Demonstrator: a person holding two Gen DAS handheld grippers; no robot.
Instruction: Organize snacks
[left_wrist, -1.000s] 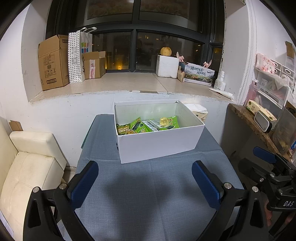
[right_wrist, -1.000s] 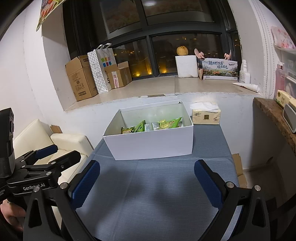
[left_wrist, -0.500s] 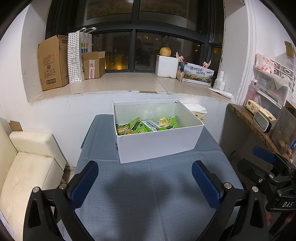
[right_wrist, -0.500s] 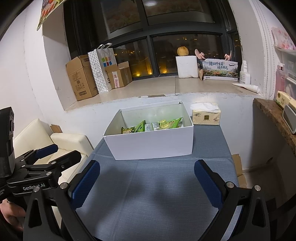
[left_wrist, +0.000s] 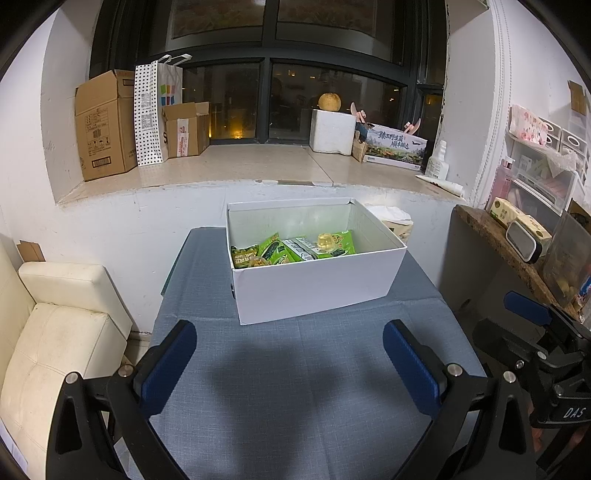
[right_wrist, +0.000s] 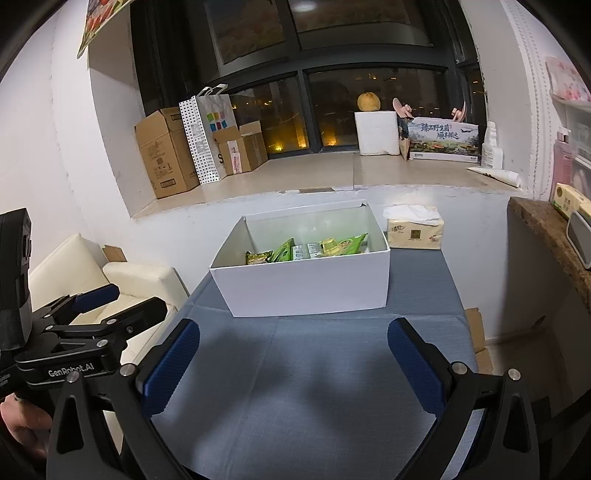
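while both grippers hover wide open and empty, left gripper (left_wrist: 290, 354) and right gripper (right_wrist: 293, 356) low in frame, the snacks (left_wrist: 295, 249) lie inside the white box (left_wrist: 317, 288) at centre. likely light, crinkly, slippery packets; pinch one by a flat sealed edge.
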